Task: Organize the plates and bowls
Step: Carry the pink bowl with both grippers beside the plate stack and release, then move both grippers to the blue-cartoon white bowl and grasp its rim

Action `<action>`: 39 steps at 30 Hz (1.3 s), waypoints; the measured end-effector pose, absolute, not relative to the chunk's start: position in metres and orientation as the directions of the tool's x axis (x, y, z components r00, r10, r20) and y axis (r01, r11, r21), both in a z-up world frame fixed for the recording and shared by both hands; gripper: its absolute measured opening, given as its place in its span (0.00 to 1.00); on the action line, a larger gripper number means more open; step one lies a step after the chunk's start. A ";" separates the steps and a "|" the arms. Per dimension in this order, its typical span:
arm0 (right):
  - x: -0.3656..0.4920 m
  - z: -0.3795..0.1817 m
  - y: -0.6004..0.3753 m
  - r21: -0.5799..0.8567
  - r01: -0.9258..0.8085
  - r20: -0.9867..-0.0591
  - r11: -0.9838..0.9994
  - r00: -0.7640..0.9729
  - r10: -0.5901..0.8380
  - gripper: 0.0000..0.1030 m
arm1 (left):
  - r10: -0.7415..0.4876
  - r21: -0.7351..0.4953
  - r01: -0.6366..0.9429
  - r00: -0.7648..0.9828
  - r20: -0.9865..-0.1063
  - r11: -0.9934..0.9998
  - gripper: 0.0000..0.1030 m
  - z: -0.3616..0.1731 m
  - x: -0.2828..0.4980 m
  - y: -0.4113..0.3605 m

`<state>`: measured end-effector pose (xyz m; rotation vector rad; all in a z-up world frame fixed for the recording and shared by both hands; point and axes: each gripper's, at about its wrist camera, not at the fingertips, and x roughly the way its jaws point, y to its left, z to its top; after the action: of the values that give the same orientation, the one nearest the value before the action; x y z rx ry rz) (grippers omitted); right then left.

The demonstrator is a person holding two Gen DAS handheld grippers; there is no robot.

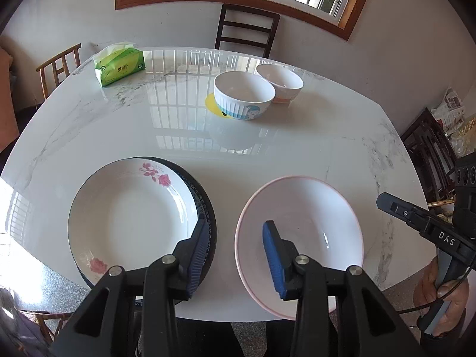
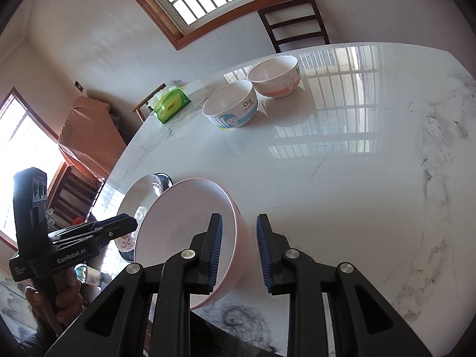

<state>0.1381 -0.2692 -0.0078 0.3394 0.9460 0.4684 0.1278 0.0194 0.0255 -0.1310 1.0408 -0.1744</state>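
Pink-rimmed plate [image 1: 300, 238]: white, shallow, at 5 o'clock on the table, near edge overhanging.
Rose plate [image 1: 131, 217]: white, red flowers, stacked on a dark-patterned plate [image 1: 208, 217], at 7 o'clock.
Blue cartoon bowl [image 1: 244, 95]: at 12 o'clock, touching the orange-banded bowl [image 1: 281, 83] behind it.
Left hand-held gripper [image 1: 235, 255]: jaws parted, nothing between the pads, over the gap between the plates.
Right hand-held gripper [image 2: 239, 253]: jaws slightly apart, astride the pink plate's rim, not pressing.
Table [image 1: 119, 131]: glossy white marble.
Room: green tissue pack [image 1: 120, 65] at 10 o'clock, dark chair [image 1: 247, 28], barred window.
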 end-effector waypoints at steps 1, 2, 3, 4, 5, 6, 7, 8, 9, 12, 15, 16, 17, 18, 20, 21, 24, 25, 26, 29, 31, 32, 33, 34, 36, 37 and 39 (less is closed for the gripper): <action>0.141 -0.004 -0.271 0.466 -0.240 -0.696 0.852 0.495 0.520 0.23 | -0.207 -0.193 0.079 0.493 -0.845 0.978 0.37 0.027 0.131 0.022; 0.146 -0.002 -0.272 0.460 -0.250 -0.702 0.852 0.485 0.522 0.23 | -0.206 -0.193 0.077 0.491 -0.846 0.978 0.37 0.027 0.135 0.023; 0.150 -0.001 -0.274 0.457 -0.257 -0.705 0.852 0.479 0.523 0.23 | -0.206 -0.193 0.078 0.487 -0.849 0.978 0.37 0.027 0.139 0.024; 0.153 0.001 -0.276 0.450 -0.261 -0.710 0.854 0.476 0.519 0.24 | -0.203 -0.191 0.075 0.483 -0.852 0.979 0.37 0.027 0.143 0.025; 0.158 0.001 -0.278 0.441 -0.269 -0.717 0.856 0.468 0.516 0.26 | -0.199 -0.188 0.072 0.483 -0.853 0.980 0.37 0.026 0.147 0.026; 0.163 0.000 -0.280 0.435 -0.276 -0.724 0.857 0.459 0.515 0.26 | -0.200 -0.188 0.073 0.482 -0.853 0.979 0.37 0.025 0.151 0.027; 0.167 -0.002 -0.282 0.431 -0.278 -0.730 0.858 0.452 0.513 0.27 | -0.200 -0.188 0.074 0.481 -0.854 0.979 0.37 0.024 0.157 0.028; 0.173 -0.004 -0.286 0.428 -0.274 -0.735 0.861 0.448 0.509 0.27 | -0.198 -0.185 0.074 0.480 -0.855 0.980 0.37 0.023 0.162 0.028; 0.178 -0.007 -0.288 0.432 -0.270 -0.738 0.861 0.443 0.509 0.28 | -0.197 -0.183 0.076 0.481 -0.854 0.980 0.37 0.022 0.168 0.028; 0.199 -0.019 -0.297 0.473 -0.247 -0.740 0.845 0.410 0.534 0.28 | -0.191 -0.166 0.094 0.499 -0.845 0.982 0.37 0.020 0.189 0.027; 0.222 -0.032 -0.300 0.496 -0.227 -0.744 0.838 0.387 0.545 0.28 | -0.198 -0.162 0.115 0.503 -0.842 0.980 0.37 0.015 0.213 0.028; 0.230 -0.035 -0.299 0.498 -0.223 -0.747 0.838 0.380 0.545 0.28 | -0.209 -0.173 0.119 0.499 -0.841 0.978 0.37 0.014 0.221 0.028; 0.237 -0.038 -0.299 0.503 -0.217 -0.749 0.837 0.375 0.547 0.28 | -0.228 -0.187 0.131 0.496 -0.838 0.973 0.37 0.012 0.229 0.028; 0.244 -0.040 -0.297 0.516 -0.216 -0.744 0.829 0.366 0.559 0.28 | -0.248 -0.200 0.148 0.492 -0.835 0.969 0.37 0.011 0.237 0.028; 0.260 -0.042 -0.294 0.557 -0.215 -0.725 0.802 0.345 0.596 0.28 | -0.264 -0.218 0.150 0.488 -0.832 0.964 0.37 0.008 0.253 0.030; 0.267 -0.042 -0.292 0.574 -0.216 -0.716 0.790 0.335 0.612 0.28 | -0.274 -0.230 0.150 0.492 -0.826 0.962 0.37 0.006 0.260 0.031; 0.290 -0.041 -0.284 0.606 -0.215 -0.697 0.766 0.320 0.642 0.28 | -0.301 -0.261 0.151 0.476 -0.826 0.953 0.37 0.001 0.284 0.033; 0.296 -0.040 -0.282 0.611 -0.215 -0.694 0.762 0.318 0.646 0.29 | -0.307 -0.270 0.147 0.473 -0.826 0.952 0.37 -0.001 0.291 0.034; 0.303 -0.039 -0.278 0.614 -0.217 -0.692 0.759 0.315 0.649 0.30 | -0.318 -0.283 0.146 0.468 -0.824 0.948 0.37 -0.002 0.299 0.035; 0.320 -0.035 -0.269 0.618 -0.227 -0.686 0.753 0.312 0.657 0.32 | -0.345 -0.328 0.120 0.459 -0.819 0.937 0.37 -0.007 0.319 0.040; 0.331 -0.035 -0.262 0.626 -0.229 -0.682 0.745 0.302 0.666 0.33 | -0.363 -0.359 0.100 0.463 -0.809 0.928 0.37 -0.009 0.330 0.044; 0.337 -0.035 -0.259 0.629 -0.229 -0.681 0.743 0.299 0.669 0.34 | -0.365 -0.365 0.092 0.460 -0.809 0.926 0.37 -0.010 0.336 0.045; 0.342 -0.035 -0.255 0.630 -0.228 -0.681 0.743 0.298 0.669 0.35 | -0.369 -0.371 0.089 0.459 -0.808 0.924 0.37 -0.010 0.341 0.046; 0.346 -0.035 -0.253 0.632 -0.226 -0.680 0.741 0.296 0.671 0.37 | -0.374 -0.378 0.086 0.460 -0.806 0.922 0.37 -0.011 0.345 0.046; 0.354 -0.036 -0.248 0.646 -0.218 -0.672 0.732 0.293 0.680 0.40 | -0.381 -0.388 0.084 0.457 -0.804 0.918 0.37 -0.012 0.352 0.046; 0.360 -0.037 -0.246 0.655 -0.214 -0.666 0.725 0.290 0.687 0.41 | -0.386 -0.391 0.086 0.453 -0.804 0.916 0.37 -0.013 0.354 0.045; 0.366 -0.037 -0.240 0.656 -0.213 -0.666 0.724 0.289 0.688 0.41 | -0.383 -0.387 0.088 0.453 -0.805 0.918 0.37 -0.013 0.360 0.042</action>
<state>0.3665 -0.2395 -0.0372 0.4956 1.1267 0.6352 0.3597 0.0422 -0.0134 -0.3097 1.0656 -0.2964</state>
